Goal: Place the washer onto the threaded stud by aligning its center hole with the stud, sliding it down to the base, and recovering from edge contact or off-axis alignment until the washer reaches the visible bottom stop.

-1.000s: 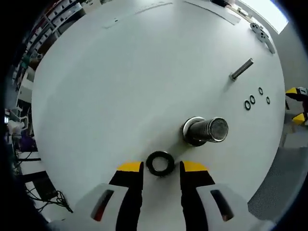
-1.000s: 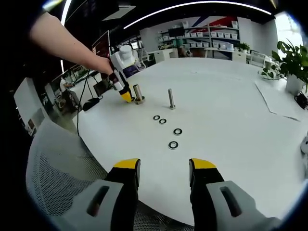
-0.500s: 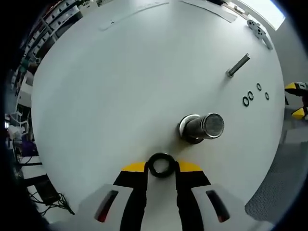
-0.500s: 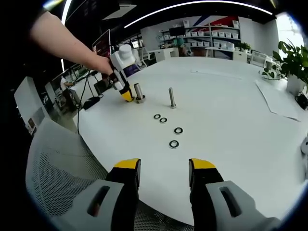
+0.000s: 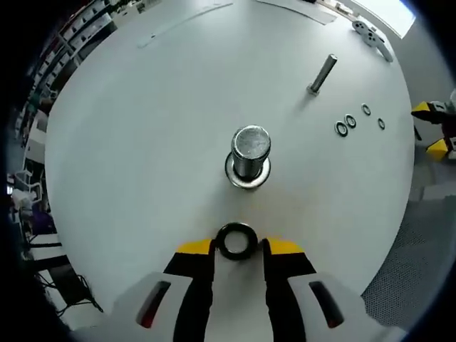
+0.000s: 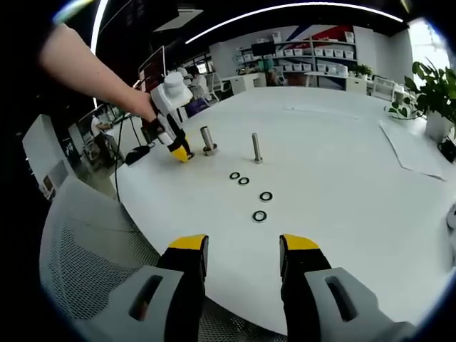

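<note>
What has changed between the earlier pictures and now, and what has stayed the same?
The left gripper closed its fingers on the black washer half a second ago and now holds it. In the right gripper view the left gripper has drawn back from the thick stud, taking the washer with it. The thin stud, the four loose washers and the open right gripper stayed as they were.

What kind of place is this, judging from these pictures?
Probably an open office or lab workspace. A large white table holds studs and washers, shelves with storage boxes line the far wall, and a potted plant and a mesh chair back stand near the table.
</note>
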The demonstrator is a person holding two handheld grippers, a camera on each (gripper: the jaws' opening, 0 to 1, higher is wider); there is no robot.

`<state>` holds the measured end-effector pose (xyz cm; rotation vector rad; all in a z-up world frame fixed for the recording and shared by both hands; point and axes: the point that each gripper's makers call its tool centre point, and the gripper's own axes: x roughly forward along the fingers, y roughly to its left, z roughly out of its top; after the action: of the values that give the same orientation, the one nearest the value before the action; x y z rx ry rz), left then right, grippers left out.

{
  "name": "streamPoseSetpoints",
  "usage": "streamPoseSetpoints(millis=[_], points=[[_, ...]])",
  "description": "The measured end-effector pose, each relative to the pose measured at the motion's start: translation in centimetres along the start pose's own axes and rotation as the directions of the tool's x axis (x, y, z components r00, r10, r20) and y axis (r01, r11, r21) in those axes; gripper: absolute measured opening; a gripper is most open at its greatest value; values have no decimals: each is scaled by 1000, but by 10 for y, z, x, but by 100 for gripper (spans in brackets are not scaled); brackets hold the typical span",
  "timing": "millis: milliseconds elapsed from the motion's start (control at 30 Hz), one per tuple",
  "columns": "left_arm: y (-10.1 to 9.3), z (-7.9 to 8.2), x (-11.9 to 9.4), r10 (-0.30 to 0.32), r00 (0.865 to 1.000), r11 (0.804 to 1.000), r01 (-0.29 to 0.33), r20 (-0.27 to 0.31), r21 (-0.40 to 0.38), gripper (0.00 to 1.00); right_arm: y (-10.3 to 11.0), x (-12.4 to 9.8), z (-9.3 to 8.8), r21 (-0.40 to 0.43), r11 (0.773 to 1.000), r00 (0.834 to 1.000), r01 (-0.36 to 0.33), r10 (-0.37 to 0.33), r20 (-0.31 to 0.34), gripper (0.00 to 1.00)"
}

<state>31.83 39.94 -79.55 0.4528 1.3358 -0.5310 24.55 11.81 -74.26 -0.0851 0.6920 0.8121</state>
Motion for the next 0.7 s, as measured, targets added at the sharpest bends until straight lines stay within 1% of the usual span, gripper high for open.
streamPoseSetpoints(millis=[133,267,300,333,367,500,700], points=[[0,0,0,2,1000,1000,-2,-6,-10,27,0,0,1,0,1000,1000,-1,1,3,42],[1,0,1,1,1000,1000,-1,7,-27,26,1,0,1,-2,1000,1000,-3,3,6,42],[2,0,1,4,1000,999,-3,9,-33,25,1,0,2,-3,1000,1000,-4,4,7,42],[3,0,1,7,1000,999,-6,10,-41,21,1,0,2,-4,1000,1000,-6,6,8,42],[4,-1,1,3,1000,998,-3,8,-56,21,2,0,2,-4,1000,1000,-7,7,9,42],[3,0,1,15,1000,999,-15,4,-41,20,1,0,2,-1,1000,1000,-6,6,9,41],[4,0,2,14,1000,998,-14,7,-54,19,2,0,1,-5,1000,1000,-9,9,0,41]])
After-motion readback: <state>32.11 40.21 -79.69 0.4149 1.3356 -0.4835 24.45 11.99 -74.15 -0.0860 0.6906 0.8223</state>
